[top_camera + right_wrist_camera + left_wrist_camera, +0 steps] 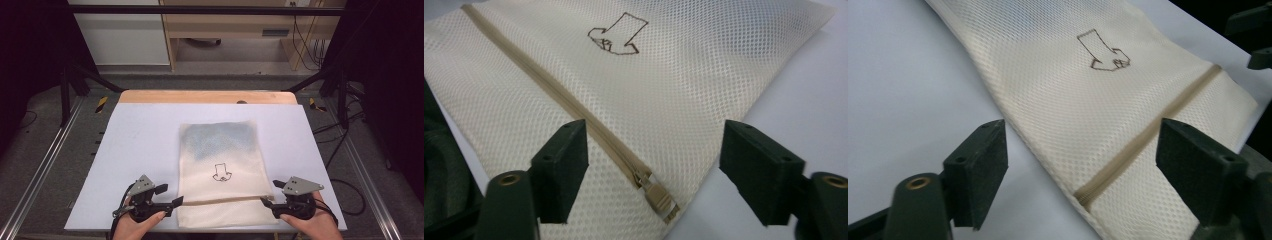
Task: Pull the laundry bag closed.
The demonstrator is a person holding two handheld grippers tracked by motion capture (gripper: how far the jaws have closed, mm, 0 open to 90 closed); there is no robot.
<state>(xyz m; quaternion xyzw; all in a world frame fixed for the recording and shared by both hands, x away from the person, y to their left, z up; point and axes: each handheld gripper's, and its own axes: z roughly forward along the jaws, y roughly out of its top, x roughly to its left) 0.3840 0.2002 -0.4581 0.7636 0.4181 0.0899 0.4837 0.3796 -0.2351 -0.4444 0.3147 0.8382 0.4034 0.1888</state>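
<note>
High view: cream mesh bag point(220, 170) lies flat on the white table board point(140, 145), toward the near edge, a small dark outline drawing point(220, 173) at its middle. A tan zipper point(225, 200) runs across the bag near its bottom end. Left gripper point(172, 196) sits just beside the zipper's left end, right gripper point(266, 193) just beside its right end; a hand point(137, 225) holds the left one, the other hand point(310, 225) the right.

Left gripper view: left gripper point(1080, 165) jaws spread wide, released, nothing pinched. Bag point(1073, 100) edge and the zipper's closed end point(1088, 192) lie between and below the pads, pads apart from the fabric. Other gripper's jaws show at the far right corner.

Right gripper view: right gripper point(654, 165) jaws also spread, released. Zipper pull point(659, 197) lies between the pads, near the bag's point(649, 85) edge, not pressed by either. Zipper tape runs away diagonally to the upper left; it looks zipped shut along its length.
</note>
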